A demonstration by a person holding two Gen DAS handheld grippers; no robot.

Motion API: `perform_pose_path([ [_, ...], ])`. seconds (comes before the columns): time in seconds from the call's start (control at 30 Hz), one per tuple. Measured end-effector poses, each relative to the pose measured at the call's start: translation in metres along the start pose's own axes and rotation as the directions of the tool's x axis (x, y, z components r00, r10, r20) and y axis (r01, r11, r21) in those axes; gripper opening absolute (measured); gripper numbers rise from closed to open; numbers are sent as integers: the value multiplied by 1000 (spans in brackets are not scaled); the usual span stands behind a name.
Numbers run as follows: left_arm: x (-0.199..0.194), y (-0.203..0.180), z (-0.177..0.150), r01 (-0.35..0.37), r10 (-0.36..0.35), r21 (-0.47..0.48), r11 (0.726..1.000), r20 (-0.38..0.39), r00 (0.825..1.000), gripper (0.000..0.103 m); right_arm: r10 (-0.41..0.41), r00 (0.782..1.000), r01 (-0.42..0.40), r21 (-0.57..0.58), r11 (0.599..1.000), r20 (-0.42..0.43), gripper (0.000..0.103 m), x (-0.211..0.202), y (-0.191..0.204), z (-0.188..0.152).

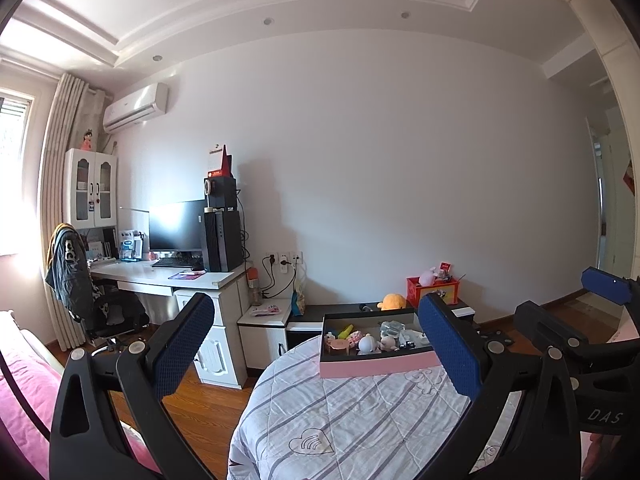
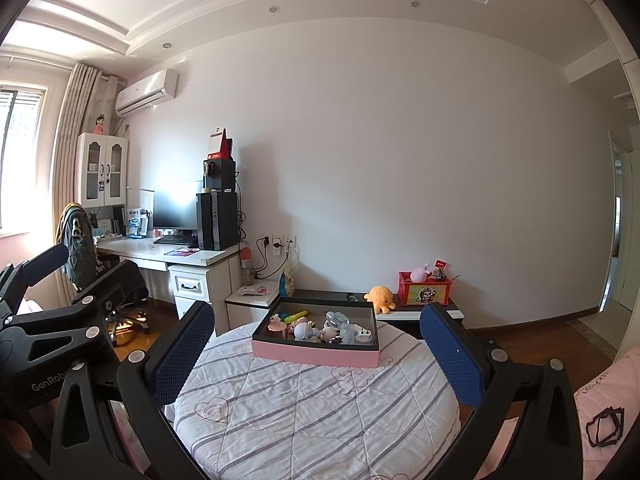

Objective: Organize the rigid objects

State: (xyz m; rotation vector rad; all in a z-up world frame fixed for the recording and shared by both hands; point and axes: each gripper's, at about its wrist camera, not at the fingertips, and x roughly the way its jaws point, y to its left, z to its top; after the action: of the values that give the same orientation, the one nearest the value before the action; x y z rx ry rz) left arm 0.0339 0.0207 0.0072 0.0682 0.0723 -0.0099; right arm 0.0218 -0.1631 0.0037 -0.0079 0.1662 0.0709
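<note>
Both grippers are up off the bed with nothing in them: left gripper [image 1: 316,344] spread wide, right gripper [image 2: 316,344] too. The shallow pink cardboard box [image 2: 312,354] (full of small toys) sits at the far edge of the striped white quilt [image 2: 304,412].

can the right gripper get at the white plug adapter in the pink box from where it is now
Probably yes. The right gripper is open and empty, nothing lies on the quilt before the pink box, and the white plug adapter sits exposed at the box's near right corner.
</note>
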Motion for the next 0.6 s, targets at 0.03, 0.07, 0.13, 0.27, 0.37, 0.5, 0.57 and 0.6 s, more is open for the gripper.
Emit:
perform_pose_path([
  [0.03,0,0,0,2,-2,-1,1000,-2,1000,103,-2,1000,2,-1,1000,-1,103,1,1,0],
  [0.07,1,0,0,4,-4,-4,1000,-5,1000,103,-2,1000,2,-1,1000,-3,103,1,0,1],
  [0.13,1,0,-1,7,-7,-10,1000,-9,1000,103,-3,1000,3,-3,1000,-4,103,2,1,1],
  [0.27,2,1,-1,1,-1,-10,1000,-8,1000,103,-2,1000,2,-2,1000,-5,103,3,1,1],
  [0.37,2,1,-2,3,-4,-12,1000,-9,1000,103,-3,1000,3,-3,1000,-5,103,3,2,1],
  [0.5,2,1,-1,4,-4,-15,1000,-5,1000,103,-2,1000,2,-2,1000,-5,103,3,2,1],
  [0.57,4,1,-1,5,-6,-24,1000,-2,1000,103,-1,1000,1,-1,1000,-5,103,3,2,1],
  [0.6,3,1,-1,4,-4,-20,1000,0,1000,103,0,1000,0,-1,1000,-5,103,3,2,1],
])
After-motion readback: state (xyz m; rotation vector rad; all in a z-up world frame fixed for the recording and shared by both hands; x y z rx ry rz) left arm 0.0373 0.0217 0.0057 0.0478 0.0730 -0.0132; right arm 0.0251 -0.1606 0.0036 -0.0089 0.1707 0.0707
